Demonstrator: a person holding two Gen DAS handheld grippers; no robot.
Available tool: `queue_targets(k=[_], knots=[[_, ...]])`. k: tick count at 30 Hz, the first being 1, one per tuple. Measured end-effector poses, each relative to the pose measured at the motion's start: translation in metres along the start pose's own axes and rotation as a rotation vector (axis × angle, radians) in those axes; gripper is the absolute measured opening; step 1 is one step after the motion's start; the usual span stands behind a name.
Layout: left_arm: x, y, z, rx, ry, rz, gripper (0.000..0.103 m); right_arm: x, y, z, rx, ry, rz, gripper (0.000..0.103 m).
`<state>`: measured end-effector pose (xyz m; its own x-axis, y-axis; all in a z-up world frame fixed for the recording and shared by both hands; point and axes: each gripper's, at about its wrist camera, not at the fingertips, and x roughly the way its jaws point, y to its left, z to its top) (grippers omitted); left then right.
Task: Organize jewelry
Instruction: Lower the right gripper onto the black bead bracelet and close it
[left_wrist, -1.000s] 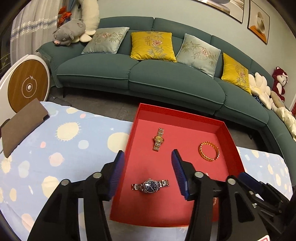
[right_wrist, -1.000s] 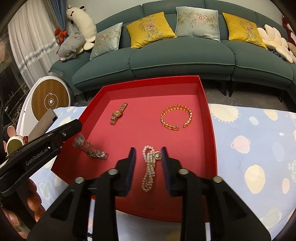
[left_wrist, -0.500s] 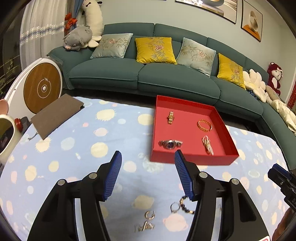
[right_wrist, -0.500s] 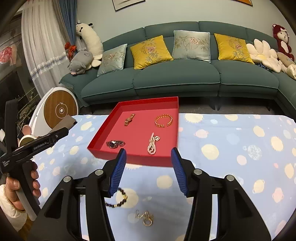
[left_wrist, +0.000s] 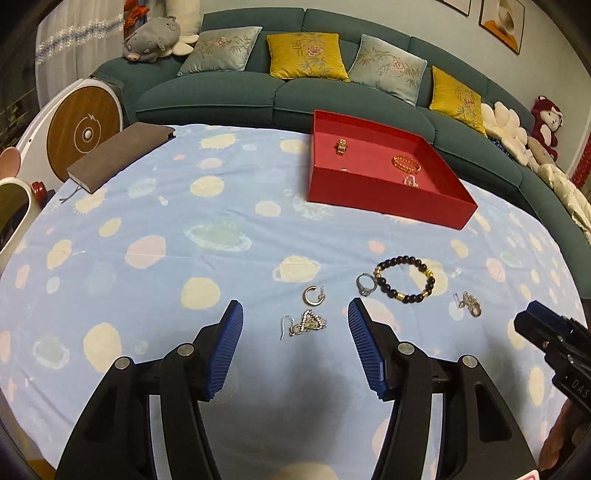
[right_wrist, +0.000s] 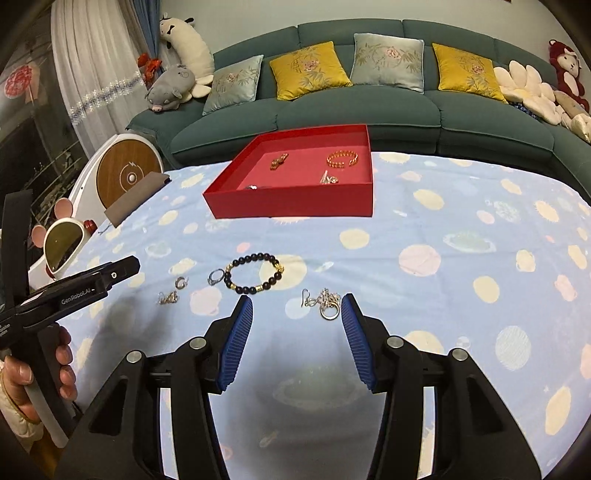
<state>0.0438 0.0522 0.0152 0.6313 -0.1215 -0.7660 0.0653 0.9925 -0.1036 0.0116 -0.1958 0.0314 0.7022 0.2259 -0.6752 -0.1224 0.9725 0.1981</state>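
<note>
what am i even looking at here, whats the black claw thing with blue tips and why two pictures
There is no robot arm here: a person holds a hand tool with two jaws in each hand. Each tool carries a wide-angle camera looking forward along its jaws, so you get one picture per hand. The left gripper and the right gripper both stand open and hold nothing.

On the spotted blue tablecloth lie a dark beaded bracelet, a ring, a hoop earring, a triangular earring and a silver earring cluster. The red tray already holds some jewelry, including a gold bangle.
</note>
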Motion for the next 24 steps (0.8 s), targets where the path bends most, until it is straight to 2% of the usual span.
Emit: queue_targets(k=[7, 14, 18, 20, 24], knots=[[0.014, 0.007, -0.011, -0.008, 0.049, -0.006, 0.057, 0.013, 0.003, -0.005, -0.014, 0.022, -0.004, 0.048], [0.020, 0.003, -0.012, 0.004, 0.061, 0.000, 0.057, 0.036, 0.011, 0.004, -0.011, 0.048, 0.015, 0.048], [0.020, 0.003, -0.011, 0.007, 0.058, -0.009, 0.057, 0.051, 0.017, 0.015, -0.027, 0.051, 0.011, 0.041], [0.020, 0.004, -0.011, 0.005, 0.060, -0.011, 0.057, 0.061, 0.020, 0.020, -0.038, 0.054, 0.008, 0.034], [0.021, 0.008, -0.012, -0.004, 0.069, -0.011, 0.057, 0.081, 0.024, 0.024, -0.047, 0.076, -0.003, 0.031]])
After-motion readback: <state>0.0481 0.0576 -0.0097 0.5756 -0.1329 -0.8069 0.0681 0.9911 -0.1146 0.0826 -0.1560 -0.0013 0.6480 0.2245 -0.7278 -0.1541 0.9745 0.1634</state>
